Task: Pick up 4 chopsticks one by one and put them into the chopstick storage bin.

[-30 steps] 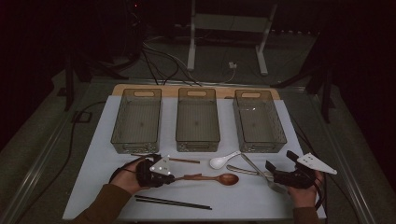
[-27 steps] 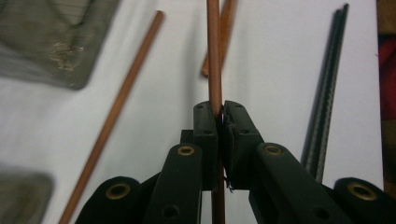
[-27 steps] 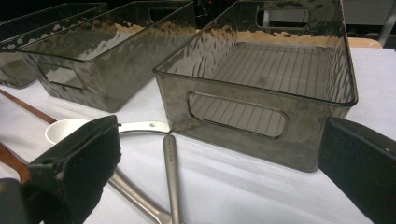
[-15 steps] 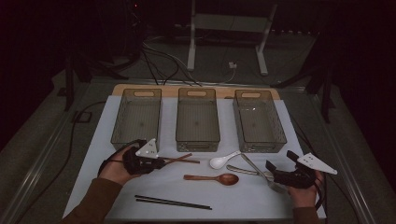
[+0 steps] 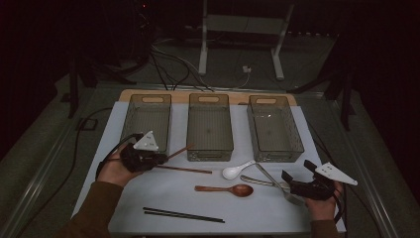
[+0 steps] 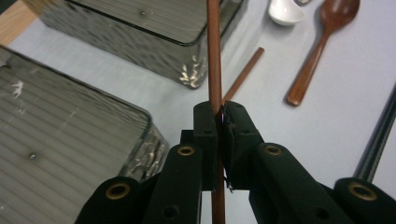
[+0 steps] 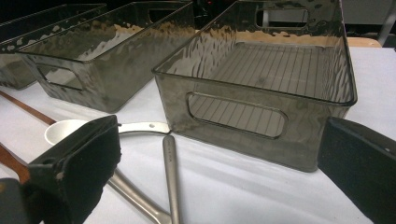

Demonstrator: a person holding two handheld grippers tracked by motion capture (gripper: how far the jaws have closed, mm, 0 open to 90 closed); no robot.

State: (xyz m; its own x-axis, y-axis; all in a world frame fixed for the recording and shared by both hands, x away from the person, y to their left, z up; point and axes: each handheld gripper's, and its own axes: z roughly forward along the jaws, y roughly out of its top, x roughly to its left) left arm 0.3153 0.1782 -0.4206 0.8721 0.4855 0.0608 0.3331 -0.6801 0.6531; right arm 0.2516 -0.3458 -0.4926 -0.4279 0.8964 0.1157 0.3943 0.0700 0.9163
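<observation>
Between clamped left tongs point(image 6: 219, 122), 1 slim, smooth brown wooden chopstick point(image 6: 215, 56).

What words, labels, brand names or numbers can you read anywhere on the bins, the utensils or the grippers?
None: no readable text in these pictures.
The three clear bins show ribbed plastic without labels.
The brown chopstick in the left gripper, the wooden spoon and the white spoon are unmarked.
The right gripper shows no lettering.
</observation>
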